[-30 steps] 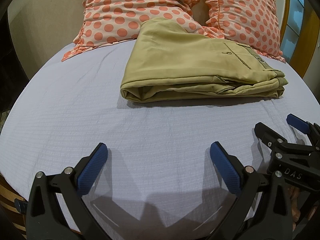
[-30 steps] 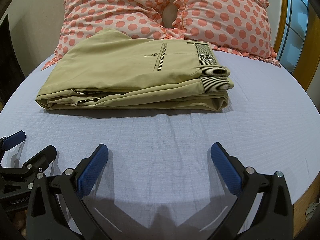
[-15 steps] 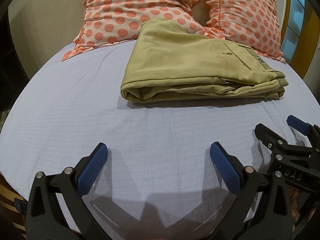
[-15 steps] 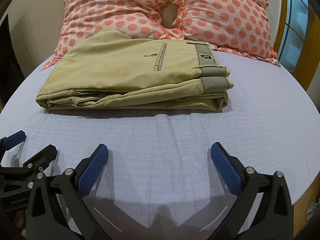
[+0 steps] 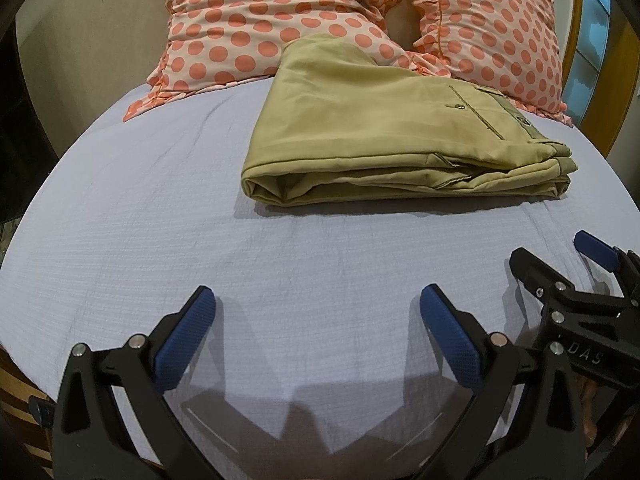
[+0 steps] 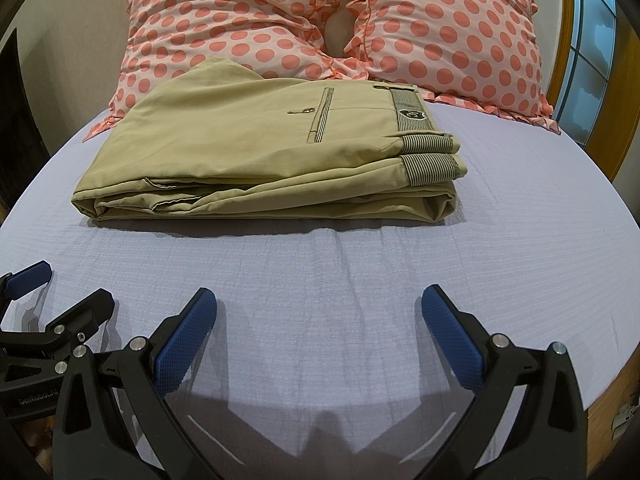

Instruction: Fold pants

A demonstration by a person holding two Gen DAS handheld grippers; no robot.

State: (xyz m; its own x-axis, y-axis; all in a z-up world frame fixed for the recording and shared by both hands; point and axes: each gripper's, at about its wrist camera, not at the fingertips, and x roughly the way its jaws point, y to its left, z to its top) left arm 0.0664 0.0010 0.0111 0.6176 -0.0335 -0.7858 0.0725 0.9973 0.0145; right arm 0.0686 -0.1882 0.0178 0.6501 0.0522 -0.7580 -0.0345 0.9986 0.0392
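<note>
pants (image 6: 256,156) folded at 12 on bed (image 6: 500,248) | left tool (image 5: 318,316) apart | right tool (image 6: 319,316) apart, "DAS" on side

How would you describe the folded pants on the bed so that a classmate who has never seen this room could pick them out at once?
Start at the bed with the pale lavender sheet. Two pillows with coral polka dots lean at its head, and just in front of them lie the pants, folded into a flat stack. They are the only plain khaki item there, with a striped waistband at the right end.
</note>
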